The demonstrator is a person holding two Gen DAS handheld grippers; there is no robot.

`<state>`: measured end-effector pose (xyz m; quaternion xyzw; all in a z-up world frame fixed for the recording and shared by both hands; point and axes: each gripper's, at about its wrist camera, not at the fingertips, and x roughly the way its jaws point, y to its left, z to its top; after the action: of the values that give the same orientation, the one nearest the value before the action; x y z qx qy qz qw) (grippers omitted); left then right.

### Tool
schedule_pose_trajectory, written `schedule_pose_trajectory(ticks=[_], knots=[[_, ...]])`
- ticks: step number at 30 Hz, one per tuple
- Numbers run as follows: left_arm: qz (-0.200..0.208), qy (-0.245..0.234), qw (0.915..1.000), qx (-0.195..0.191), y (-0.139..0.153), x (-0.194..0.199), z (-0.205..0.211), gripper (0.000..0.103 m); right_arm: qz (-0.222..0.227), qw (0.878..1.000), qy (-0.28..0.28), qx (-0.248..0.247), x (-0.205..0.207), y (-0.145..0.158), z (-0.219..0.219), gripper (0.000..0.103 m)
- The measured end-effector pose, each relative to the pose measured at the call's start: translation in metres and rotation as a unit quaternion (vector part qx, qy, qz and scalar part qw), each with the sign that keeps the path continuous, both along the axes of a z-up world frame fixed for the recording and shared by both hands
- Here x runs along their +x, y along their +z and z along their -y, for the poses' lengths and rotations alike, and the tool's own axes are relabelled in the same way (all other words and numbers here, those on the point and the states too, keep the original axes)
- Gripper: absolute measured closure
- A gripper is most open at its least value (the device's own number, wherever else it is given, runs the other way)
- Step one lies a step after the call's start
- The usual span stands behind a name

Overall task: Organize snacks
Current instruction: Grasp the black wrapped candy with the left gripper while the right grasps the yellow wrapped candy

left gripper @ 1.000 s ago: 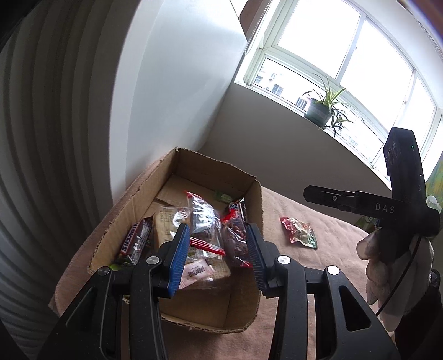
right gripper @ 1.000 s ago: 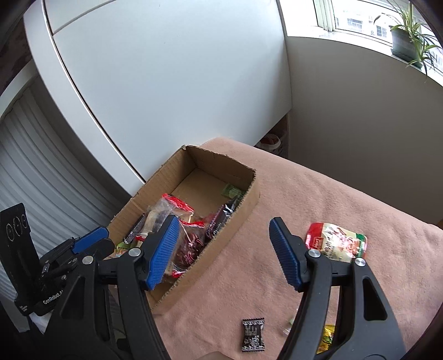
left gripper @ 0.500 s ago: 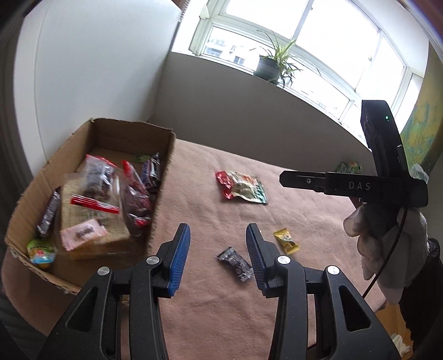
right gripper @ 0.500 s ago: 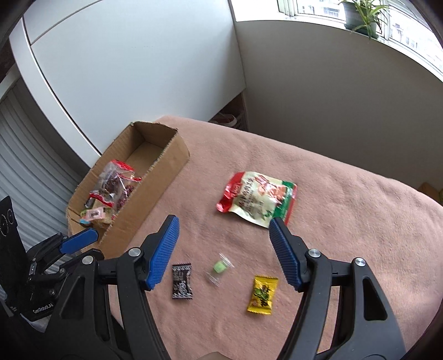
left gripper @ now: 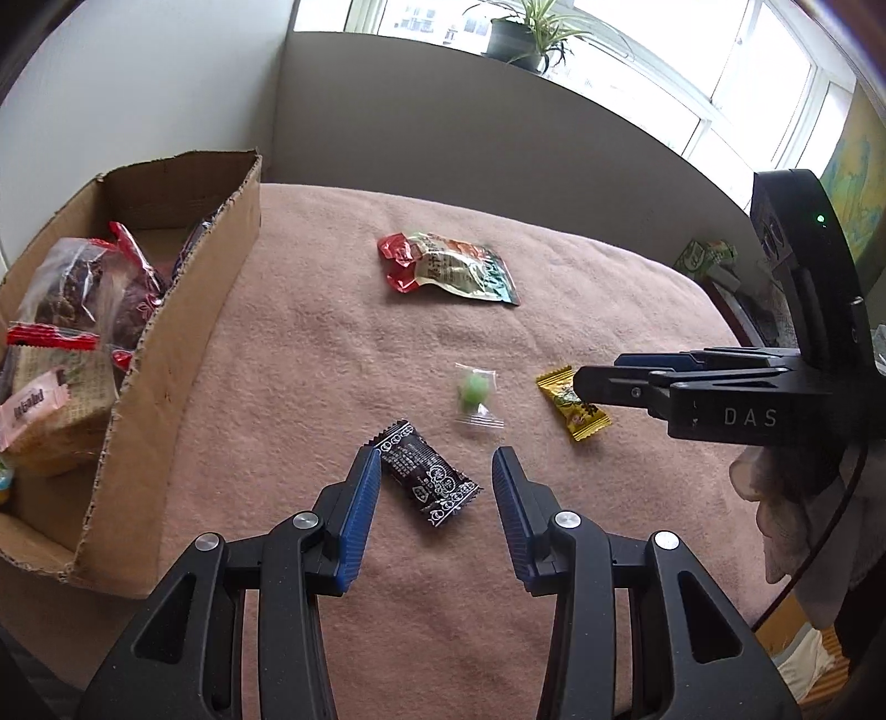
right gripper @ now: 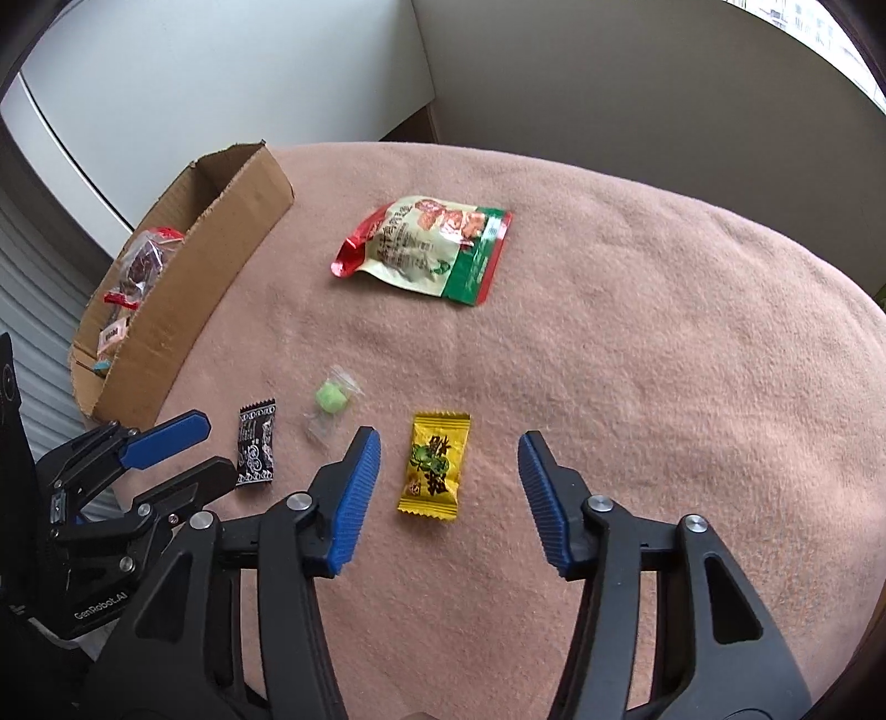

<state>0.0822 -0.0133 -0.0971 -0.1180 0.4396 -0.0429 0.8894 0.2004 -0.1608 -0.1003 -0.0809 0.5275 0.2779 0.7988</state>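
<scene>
Snacks: black packet (left gripper: 425, 479) sits lower centre between the gaping left hand-held gripper (left gripper: 436, 503); yellow packet (right gripper: 435, 463) between the right hand-held gripper (right gripper: 448, 493), just narrowed, not touching, both lined up for pickup toward the box (left gripper: 183, 354).

A potted plant (left gripper: 520, 33) is standing on the windowsill, with daylight coming through the window (left gripper: 720, 99) behind it. A pink cloth (right gripper: 637, 343) is covering the table, and a white cabinet door (right gripper: 221, 77) is showing beyond its far edge beside the grey wall (left gripper: 470, 127)
</scene>
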Motion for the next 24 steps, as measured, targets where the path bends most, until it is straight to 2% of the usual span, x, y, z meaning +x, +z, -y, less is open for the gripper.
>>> schedule_pose_trajectory(ticks=[5, 7, 8, 14, 18, 22, 24], knots=[[-0.019, 0.000, 0.9997, -0.017, -0.009, 0.006, -0.001, 0.063, -0.012, 1.000, 0.001, 0.005, 0.001, -0.009, 0.000, 0.051], [-0.024, 0.000, 0.9995, -0.020, -0.011, 0.009, 0.000, 0.063, -0.018, 1.000, 0.003, 0.007, 0.002, -0.012, -0.002, 0.062], [-0.026, 0.001, 0.9995, -0.020, -0.012, 0.011, 0.000, 0.063, -0.018, 1.000, 0.003, 0.006, 0.002, -0.013, -0.003, 0.062], [-0.020, -0.002, 0.9998, 0.004, -0.013, 0.016, 0.007, 0.063, -0.012, 1.000, 0.005, -0.006, 0.002, -0.016, -0.011, 0.062], [-0.012, -0.012, 0.9995, 0.026, -0.015, 0.018, 0.015, 0.063, 0.004, 0.999, 0.015, -0.031, -0.002, -0.018, -0.023, 0.062], [-0.003, -0.015, 0.9990, 0.043, -0.017, 0.016, 0.015, 0.073, 0.026, 0.997, 0.028, -0.061, -0.009, -0.018, -0.026, 0.063], [0.001, -0.015, 0.9988, 0.047, -0.017, 0.015, 0.013, 0.080, 0.039, 0.996, 0.030, -0.075, -0.012, -0.018, -0.026, 0.070]])
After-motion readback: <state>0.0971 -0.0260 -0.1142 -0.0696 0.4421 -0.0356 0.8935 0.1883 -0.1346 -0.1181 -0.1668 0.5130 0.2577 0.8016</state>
